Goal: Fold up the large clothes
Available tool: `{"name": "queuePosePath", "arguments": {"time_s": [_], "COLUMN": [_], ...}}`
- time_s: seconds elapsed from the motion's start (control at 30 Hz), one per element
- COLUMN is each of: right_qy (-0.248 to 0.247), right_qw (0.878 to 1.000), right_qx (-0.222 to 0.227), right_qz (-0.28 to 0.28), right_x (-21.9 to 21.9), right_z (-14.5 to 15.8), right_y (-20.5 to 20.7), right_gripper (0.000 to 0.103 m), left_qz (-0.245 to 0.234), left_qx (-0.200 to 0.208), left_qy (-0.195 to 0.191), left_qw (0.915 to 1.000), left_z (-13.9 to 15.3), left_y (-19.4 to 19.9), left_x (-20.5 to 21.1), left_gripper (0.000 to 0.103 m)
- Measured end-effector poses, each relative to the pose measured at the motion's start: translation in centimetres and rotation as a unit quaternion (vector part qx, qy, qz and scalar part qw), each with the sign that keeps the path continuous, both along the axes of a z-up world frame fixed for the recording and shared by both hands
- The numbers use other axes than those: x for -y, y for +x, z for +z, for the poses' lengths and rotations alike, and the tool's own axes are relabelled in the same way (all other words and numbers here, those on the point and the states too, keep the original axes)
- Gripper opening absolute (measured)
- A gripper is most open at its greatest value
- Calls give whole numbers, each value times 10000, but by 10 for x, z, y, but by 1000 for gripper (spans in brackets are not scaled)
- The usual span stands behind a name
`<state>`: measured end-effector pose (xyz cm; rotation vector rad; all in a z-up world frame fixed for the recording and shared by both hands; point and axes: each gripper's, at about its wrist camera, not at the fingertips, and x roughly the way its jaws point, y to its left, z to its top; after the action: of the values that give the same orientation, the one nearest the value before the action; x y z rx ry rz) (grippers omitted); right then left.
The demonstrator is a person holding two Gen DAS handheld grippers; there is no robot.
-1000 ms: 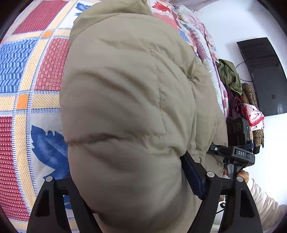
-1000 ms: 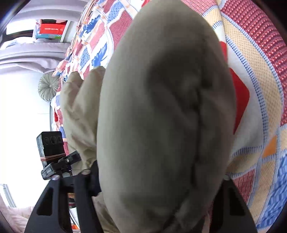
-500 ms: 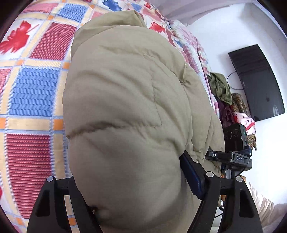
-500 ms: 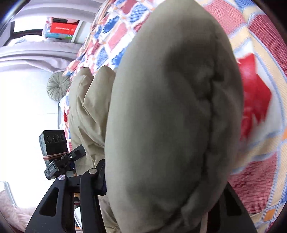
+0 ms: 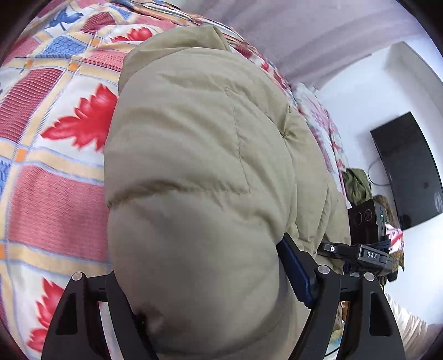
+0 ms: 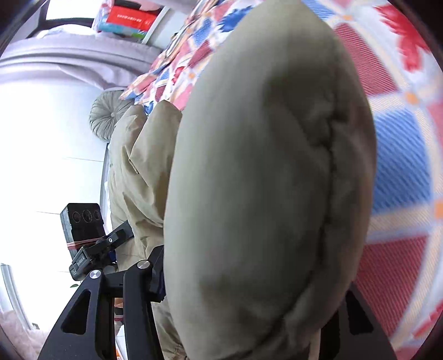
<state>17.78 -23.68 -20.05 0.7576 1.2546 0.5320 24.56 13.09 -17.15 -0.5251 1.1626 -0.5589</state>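
Filling the space between both pairs of fingers is the padded khaki jacket (image 5: 193, 171); to the left of the left gripper (image 5: 210, 299) lies the patchwork bedspread (image 5: 55, 171) with red leaves and blue squares; that gripper is clamped wide on a thick puffy fold of the jacket, its blue pad (image 5: 295, 272) pressed into the cloth; just to its right sits the right gripper's camera block with a bar reading "DAS" (image 5: 371, 255), and beyond that a dark wall screen (image 5: 407, 171); seen from the right wrist, the left gripper's camera block (image 6: 81, 225) stands to the left; the right gripper (image 6: 249, 290) pinches another bulging fold of the jacket, its jaws having just been closing on it; far ahead left, a red package (image 6: 127, 18) bears writing too small to read.
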Motion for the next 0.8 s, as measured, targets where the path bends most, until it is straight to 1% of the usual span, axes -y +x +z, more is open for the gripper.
{"name": "queuePosePath", "arguments": {"time_s": [0.13, 0.23, 0.33, 0.37, 0.4, 0.47, 0.53, 0.6, 0.8], "right_qy": [-51, -154, -353, -377, -379, -361, -401, -455, -698], "right_qw": [9999, 9997, 9993, 9992, 9992, 9993, 9992, 9989, 9974], "right_qx": [64, 69, 15, 0, -16, -38, -54, -98, -177], "right_qz": [104, 163, 139, 115, 84, 13, 0, -32, -88], "right_x": [-28, -52, -56, -57, -56, -51, -47, -46, -51], "right_z": [-15, -29, -50, -55, -61, -70, -71, -66, -59], "right_y": [32, 50, 55, 55, 55, 52, 53, 56, 57], "right_gripper": [56, 56, 56, 56, 57, 60, 63, 66, 68], "left_qz": [179, 293, 343, 354, 360, 374, 419, 453, 625], "left_qx": [-54, -195, -344, -374, -373, -356, -299, -238, -189], "left_qy": [126, 245, 164, 119, 125, 209, 434, 628, 1134], "left_qw": [9997, 9991, 9987, 9986, 9986, 9984, 9977, 9967, 9914], "left_z": [-20, -44, -62, -66, -69, -70, -69, -66, -49], "left_y": [22, 33, 37, 38, 37, 36, 34, 27, 21], "left_x": [-29, -41, -39, -42, -42, -42, -39, -27, -17], "left_gripper": [80, 80, 84, 84, 87, 89, 93, 93, 93]}}
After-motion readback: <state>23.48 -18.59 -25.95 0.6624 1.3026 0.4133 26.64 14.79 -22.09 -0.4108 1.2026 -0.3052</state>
